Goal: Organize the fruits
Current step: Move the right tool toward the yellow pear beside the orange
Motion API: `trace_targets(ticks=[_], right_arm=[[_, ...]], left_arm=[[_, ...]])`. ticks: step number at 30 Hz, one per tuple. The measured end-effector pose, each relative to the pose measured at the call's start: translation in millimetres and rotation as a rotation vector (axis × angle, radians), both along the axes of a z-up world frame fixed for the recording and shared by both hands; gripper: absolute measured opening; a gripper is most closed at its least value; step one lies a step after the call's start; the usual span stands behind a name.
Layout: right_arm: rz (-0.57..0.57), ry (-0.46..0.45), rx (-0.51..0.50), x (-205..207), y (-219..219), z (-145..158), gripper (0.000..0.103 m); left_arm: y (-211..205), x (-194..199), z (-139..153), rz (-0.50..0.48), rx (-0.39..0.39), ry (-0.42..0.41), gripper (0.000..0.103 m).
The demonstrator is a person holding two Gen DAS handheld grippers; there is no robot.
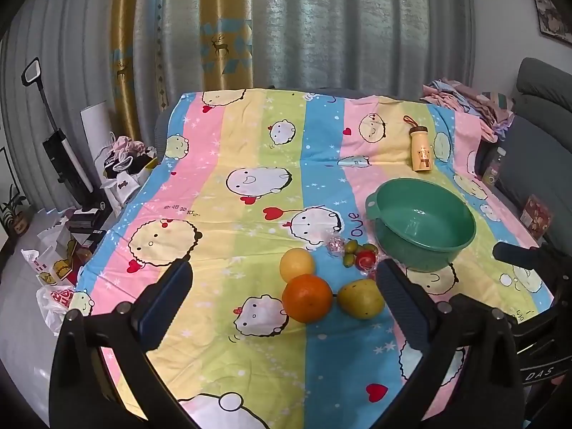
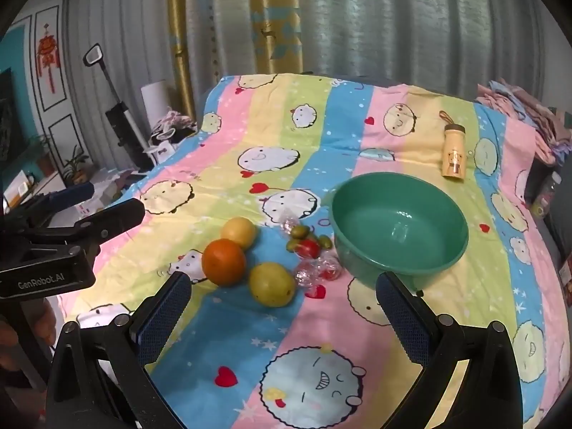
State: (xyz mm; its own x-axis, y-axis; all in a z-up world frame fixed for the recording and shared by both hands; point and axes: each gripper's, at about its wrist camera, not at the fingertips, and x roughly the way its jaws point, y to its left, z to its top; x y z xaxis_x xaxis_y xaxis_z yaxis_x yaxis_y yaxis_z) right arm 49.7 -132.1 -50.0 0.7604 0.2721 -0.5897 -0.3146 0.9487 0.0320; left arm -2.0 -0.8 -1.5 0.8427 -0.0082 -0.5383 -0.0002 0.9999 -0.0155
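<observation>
- Left wrist view: an orange [image 1: 306, 297], a pale yellow round fruit [image 1: 296, 264] touching it on the far side, and a yellow-green mango [image 1: 361, 297] just beside it lie on the striped cartoon cloth [image 1: 250, 143], toward its near edge.
- A red fruit [image 1: 365, 259] and small green fruits [image 1: 350, 246] sit in a cluster with crinkled clear wrappers [image 1: 335, 243], between the big fruits and the green bowl [image 1: 422, 221].
- The bowl stands upright and holds nothing; a yellow bottle [image 1: 421, 149] stands beyond it, nearer the far right corner.
- The left gripper [image 1: 284, 286] tilts downward over the near edge, its jaws spread wide, nothing between the pads.
- Right wrist view: the orange [image 2: 223, 261], yellow fruit [image 2: 237, 232] and mango [image 2: 271, 284] lie left of the bowl [image 2: 398, 225], with the red fruit [image 2: 309, 248] and green fruits [image 2: 299, 230] between.
- The right gripper [image 2: 284, 287] also tilts downward, its jaws spread wide and holding nothing; the left gripper [image 2: 107, 207] hangs at the cloth's left edge.
</observation>
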Motion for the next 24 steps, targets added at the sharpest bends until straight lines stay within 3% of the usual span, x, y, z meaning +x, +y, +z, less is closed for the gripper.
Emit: trace_targets(ticks=[24], right_arm=[[0.020, 0.035, -0.009, 11.1, 7.5, -15.6, 0.103]], left_arm=[[2.0, 17.6, -19.9, -0.034, -0.007, 0.069, 0.103]])
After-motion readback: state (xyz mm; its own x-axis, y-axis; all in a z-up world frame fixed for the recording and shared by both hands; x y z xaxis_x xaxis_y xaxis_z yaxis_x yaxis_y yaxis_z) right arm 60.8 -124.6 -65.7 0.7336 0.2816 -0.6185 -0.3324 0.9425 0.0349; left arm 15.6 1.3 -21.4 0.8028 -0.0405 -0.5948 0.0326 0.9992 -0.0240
